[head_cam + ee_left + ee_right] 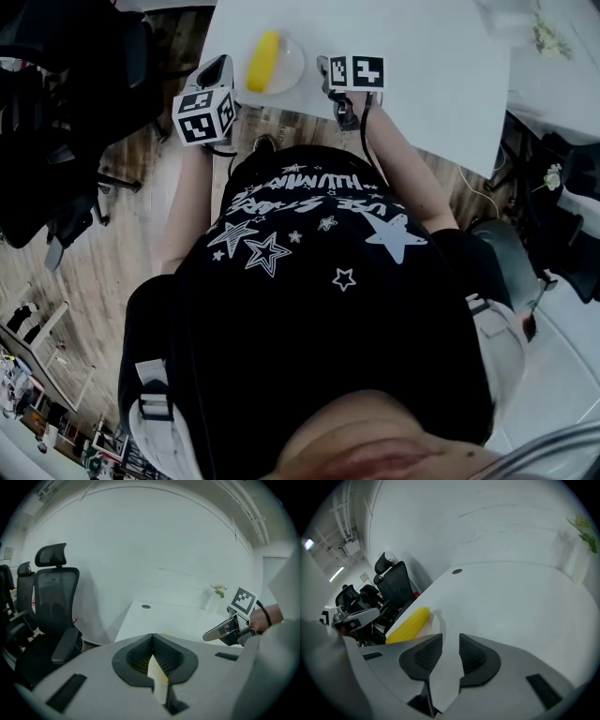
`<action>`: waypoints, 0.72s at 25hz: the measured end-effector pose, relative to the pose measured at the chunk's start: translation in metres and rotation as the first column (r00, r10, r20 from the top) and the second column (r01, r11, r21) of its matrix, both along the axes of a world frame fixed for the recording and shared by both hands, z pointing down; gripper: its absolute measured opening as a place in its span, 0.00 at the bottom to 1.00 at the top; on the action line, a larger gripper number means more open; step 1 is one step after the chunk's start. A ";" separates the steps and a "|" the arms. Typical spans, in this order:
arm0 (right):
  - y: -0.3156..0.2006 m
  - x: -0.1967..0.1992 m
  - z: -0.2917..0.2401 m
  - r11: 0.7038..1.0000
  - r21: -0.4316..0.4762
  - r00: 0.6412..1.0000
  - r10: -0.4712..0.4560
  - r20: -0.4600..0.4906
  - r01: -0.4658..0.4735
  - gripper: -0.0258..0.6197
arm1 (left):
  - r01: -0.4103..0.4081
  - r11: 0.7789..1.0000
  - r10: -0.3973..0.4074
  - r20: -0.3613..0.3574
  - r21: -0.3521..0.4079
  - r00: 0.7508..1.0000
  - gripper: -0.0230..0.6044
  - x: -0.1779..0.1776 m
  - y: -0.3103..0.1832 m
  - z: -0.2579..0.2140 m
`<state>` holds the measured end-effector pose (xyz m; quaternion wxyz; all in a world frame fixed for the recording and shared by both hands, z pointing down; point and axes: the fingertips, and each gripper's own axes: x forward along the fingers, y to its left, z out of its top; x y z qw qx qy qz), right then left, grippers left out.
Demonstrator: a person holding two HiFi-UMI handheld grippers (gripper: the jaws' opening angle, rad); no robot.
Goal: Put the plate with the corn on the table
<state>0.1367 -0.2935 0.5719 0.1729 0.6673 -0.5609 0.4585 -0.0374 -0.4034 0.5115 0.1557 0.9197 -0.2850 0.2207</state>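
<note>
A yellow corn cob lies on a clear round plate, which rests on the white table close to its near edge. My left gripper hangs just off the plate's left side, apart from it; in the left gripper view its jaws meet at the tips, with nothing gripped. My right gripper is at the plate's right side. In the right gripper view its jaws stand apart with only bare table between them, and the corn and plate rim lie to their left.
Black office chairs stand left of the table, and show in the left gripper view as chairs. A small plant in a vase sits at the table's far right. A round cable port lies further back.
</note>
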 end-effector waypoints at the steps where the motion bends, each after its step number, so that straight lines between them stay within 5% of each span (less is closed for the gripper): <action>1: 0.001 0.002 -0.002 1.000 0.006 1.000 -0.015 -0.001 0.015 0.21 | 0.019 1.000 -0.019 -0.003 0.005 1.000 0.04 -0.001 0.003 -0.002; 18: 0.071 0.032 -0.024 0.975 0.066 0.977 -0.212 0.001 0.211 0.07 | 0.261 0.965 -0.261 0.002 0.012 0.965 0.04 -0.004 0.126 -0.018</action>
